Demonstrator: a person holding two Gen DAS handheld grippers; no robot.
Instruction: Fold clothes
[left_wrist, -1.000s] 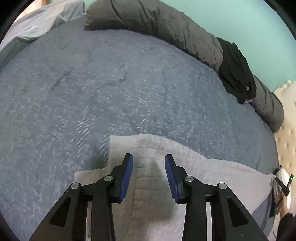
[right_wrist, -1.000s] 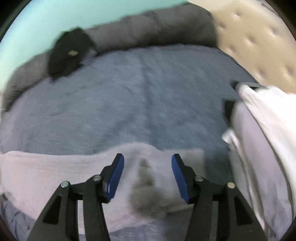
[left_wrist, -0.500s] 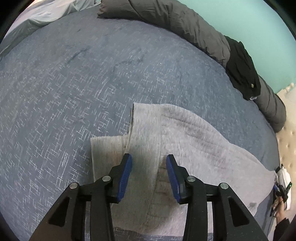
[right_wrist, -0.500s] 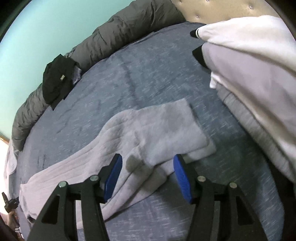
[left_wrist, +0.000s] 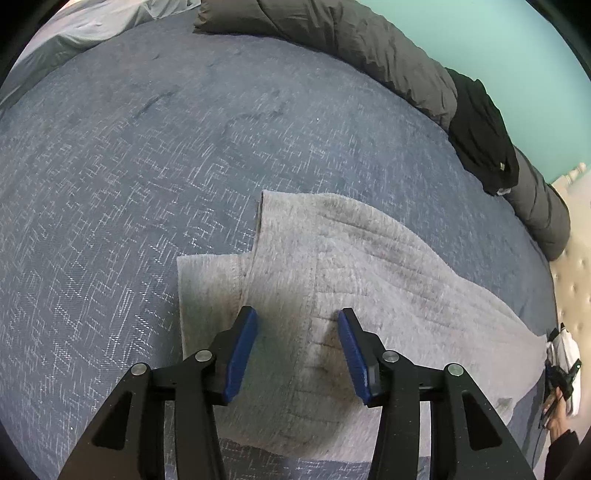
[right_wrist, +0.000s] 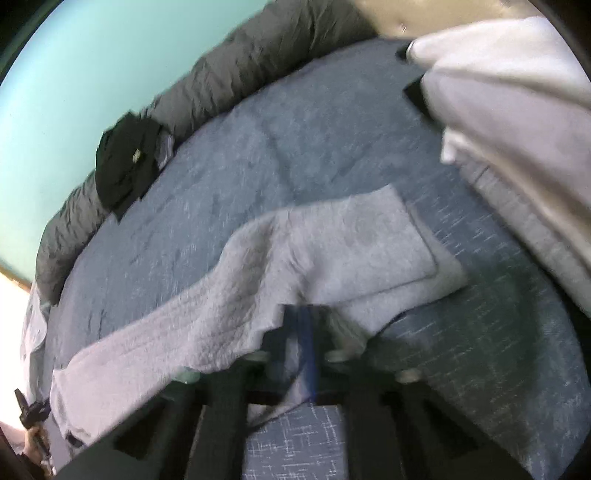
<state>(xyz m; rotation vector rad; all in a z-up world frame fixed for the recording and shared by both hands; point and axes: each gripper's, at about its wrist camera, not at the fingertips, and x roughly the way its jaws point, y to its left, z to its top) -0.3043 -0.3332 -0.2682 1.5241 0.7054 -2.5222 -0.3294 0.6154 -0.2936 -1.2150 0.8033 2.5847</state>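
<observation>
A light grey ribbed knit garment (left_wrist: 369, 295) is laid flat on a blue-grey woven bedspread (left_wrist: 147, 166), stretched roughly across the bed from one gripper to the other. In the left wrist view, the left gripper (left_wrist: 297, 354) is held over the garment's near end with its blue-padded fingers (left_wrist: 240, 350) spread well apart; nothing is held between them, and a vertical seam of the knit is seen in the gap. A folded-over flap of the garment is seen just ahead and to the left of the fingers. In the right wrist view, which is blurred by motion, the right gripper (right_wrist: 301, 350) is seen with its blue pads brought together, and the near edge of the grey garment (right_wrist: 295, 258) is pinched between them and lifted slightly off the bedspread (right_wrist: 332, 147). The squared end of the garment lies flat ahead and to the right of this gripper. A dark grey rolled duvet (left_wrist: 369, 48) is lying along the far edge of the bed against a teal wall (left_wrist: 498, 44), and a black garment (left_wrist: 484, 136) is draped on it. A pile of white and pale grey clothes (right_wrist: 517, 110) is seen at the upper right of the right wrist view, resting on the bedspread beside a beige tufted headboard (left_wrist: 576, 280).
</observation>
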